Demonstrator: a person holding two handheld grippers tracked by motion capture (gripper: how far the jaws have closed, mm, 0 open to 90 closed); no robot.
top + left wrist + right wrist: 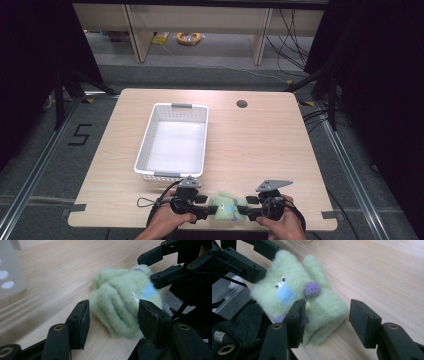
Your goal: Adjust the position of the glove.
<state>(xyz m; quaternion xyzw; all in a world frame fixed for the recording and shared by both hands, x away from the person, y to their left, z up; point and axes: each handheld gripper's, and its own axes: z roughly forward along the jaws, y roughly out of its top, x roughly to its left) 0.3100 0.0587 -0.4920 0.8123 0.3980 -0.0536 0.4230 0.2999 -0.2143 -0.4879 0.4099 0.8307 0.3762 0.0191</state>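
We see a fuzzy pale-green glove lying folded on the wooden table at its near edge, about six o'clock in the high view, between our two hand-held grippers. It carries a blue patch, a purple knitted dot and two small white marks on its upper face. The left gripper comes at the glove from nine o'clock and the right gripper from three o'clock, so they face each other across it. In the left gripper view the jaws stand partly apart with the ribbed green end between them; the right-hand pad appears to touch the fleece while the left-hand pad stands clear of it, so nothing is clamped. In the right gripper view the jaws are also parted: the pad at nine o'clock sits against the glove's folded edge, and the pad at three o'clock is well clear over bare wood. A white perforated plastic basket stands on the table at about eleven o'clock from the glove, apart from it. Each gripper is held in a hand at the bottom of the high view.
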